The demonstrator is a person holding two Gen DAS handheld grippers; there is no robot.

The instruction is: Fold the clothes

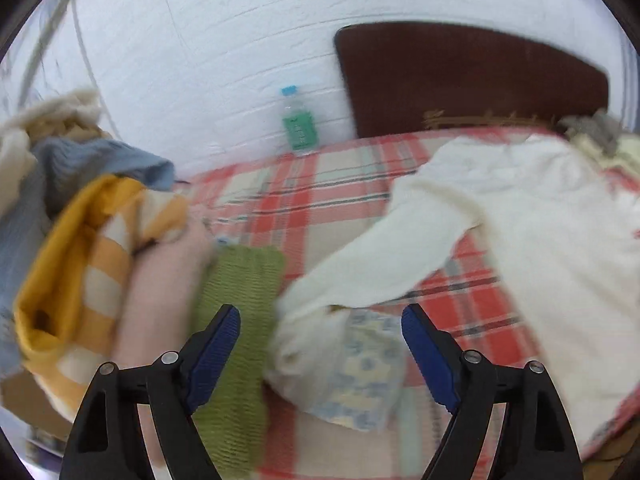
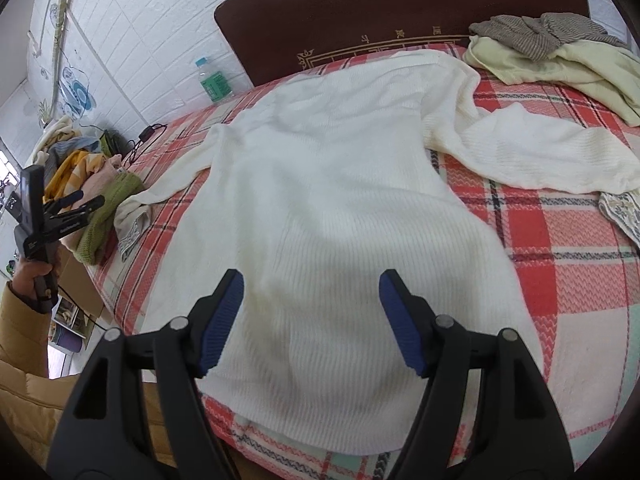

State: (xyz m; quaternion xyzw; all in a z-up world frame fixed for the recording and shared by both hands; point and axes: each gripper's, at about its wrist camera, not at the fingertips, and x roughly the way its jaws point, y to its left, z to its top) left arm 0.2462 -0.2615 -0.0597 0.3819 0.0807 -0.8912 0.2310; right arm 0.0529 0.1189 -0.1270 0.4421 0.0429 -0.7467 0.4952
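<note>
On the bed (image 2: 560,240) our white sweater (image 2: 328,208) lies flat, sleeves spread out. It looks soft and floppy, so we would hold it by a sleeve or the bottom edge. Our left hand-held gripper (image 1: 320,336) and right hand-held gripper (image 2: 312,304) both gape wide, holding nothing.

Place: home bedroom.
Bed (image 2: 560,240): covered in a red plaid blanket, dark wooden headboard (image 2: 400,8) at its far end.
Wall (image 2: 140,20): white brick-pattern panels, water bottle (image 2: 214,80) standing against them.
Clothes: mixed garment pile (image 1: 80,220) at bedside, white sweater (image 2: 320,220) spread flat.
</note>
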